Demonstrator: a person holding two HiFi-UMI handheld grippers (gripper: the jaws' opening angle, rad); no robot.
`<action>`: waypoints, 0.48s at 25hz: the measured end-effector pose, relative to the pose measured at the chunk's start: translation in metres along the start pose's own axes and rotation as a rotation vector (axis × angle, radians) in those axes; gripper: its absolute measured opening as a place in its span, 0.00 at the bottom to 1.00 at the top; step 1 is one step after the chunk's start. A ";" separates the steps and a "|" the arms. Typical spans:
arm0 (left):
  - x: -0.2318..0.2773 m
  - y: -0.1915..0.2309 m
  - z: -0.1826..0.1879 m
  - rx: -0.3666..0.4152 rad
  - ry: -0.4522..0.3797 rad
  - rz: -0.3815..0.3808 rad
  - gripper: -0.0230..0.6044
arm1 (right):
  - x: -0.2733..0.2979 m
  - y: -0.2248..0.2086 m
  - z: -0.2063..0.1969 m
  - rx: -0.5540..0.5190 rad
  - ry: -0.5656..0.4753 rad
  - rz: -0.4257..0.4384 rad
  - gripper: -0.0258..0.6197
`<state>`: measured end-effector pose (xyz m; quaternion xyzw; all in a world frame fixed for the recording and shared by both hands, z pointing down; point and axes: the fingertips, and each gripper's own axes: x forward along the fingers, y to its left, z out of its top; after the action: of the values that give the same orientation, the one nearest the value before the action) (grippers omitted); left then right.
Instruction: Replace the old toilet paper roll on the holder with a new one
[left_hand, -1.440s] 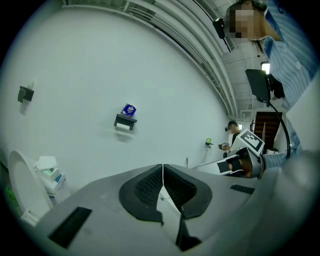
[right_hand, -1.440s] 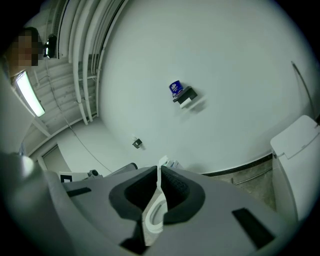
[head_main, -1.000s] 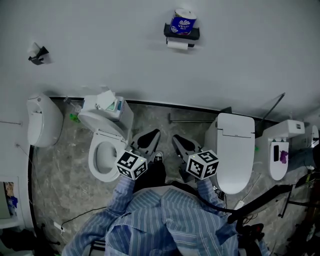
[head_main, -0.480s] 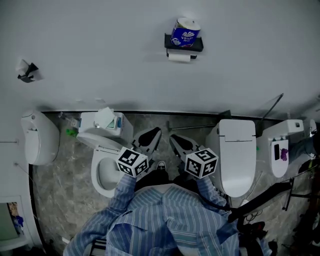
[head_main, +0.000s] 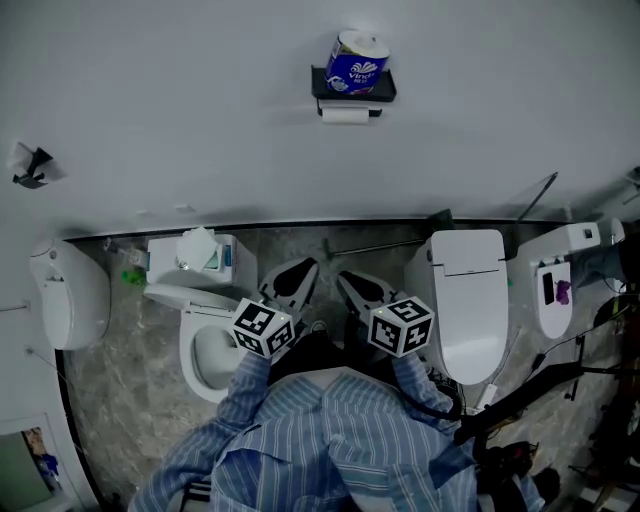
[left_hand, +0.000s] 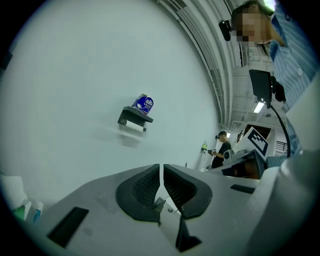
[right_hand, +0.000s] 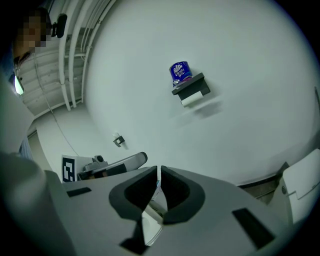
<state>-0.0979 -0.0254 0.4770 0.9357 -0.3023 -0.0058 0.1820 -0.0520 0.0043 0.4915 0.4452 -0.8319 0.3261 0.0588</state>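
Observation:
A black wall holder (head_main: 353, 93) (left_hand: 134, 116) (right_hand: 189, 85) hangs high on the white wall. A new roll in a blue wrapper (head_main: 357, 60) (left_hand: 144, 104) (right_hand: 180, 73) stands on its shelf. Under the shelf sits the old white roll (head_main: 346, 115) (left_hand: 134, 127) (right_hand: 195, 97). My left gripper (head_main: 298, 279) (left_hand: 161, 170) and right gripper (head_main: 354, 283) (right_hand: 158, 172) are held side by side in front of the person, well short of the wall. Both are shut with nothing between the jaws.
Below the holder, an open toilet (head_main: 205, 345) stands left and a closed one (head_main: 468, 300) right. A urinal (head_main: 68, 298) is further left, another fixture (head_main: 555, 285) at far right. A small bracket (head_main: 30, 166) sticks from the wall at left. A distant person (left_hand: 220, 150) stands in the room.
The whole view has shifted: the holder and toilets slid left in the picture, as the person moved sideways along the wall. Both grippers stayed shut and level in front of the body.

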 end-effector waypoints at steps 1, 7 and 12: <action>0.003 0.001 -0.001 -0.002 0.005 -0.002 0.05 | 0.001 -0.003 0.001 0.007 0.001 -0.002 0.08; 0.024 0.021 0.005 -0.016 0.011 0.030 0.05 | 0.017 -0.023 0.019 0.013 0.010 0.012 0.08; 0.053 0.039 0.009 -0.023 0.036 0.075 0.05 | 0.031 -0.049 0.043 -0.004 0.021 0.039 0.08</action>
<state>-0.0781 -0.0878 0.4874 0.9215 -0.3339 0.0144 0.1981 -0.0242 -0.0624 0.4935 0.4255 -0.8404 0.3300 0.0621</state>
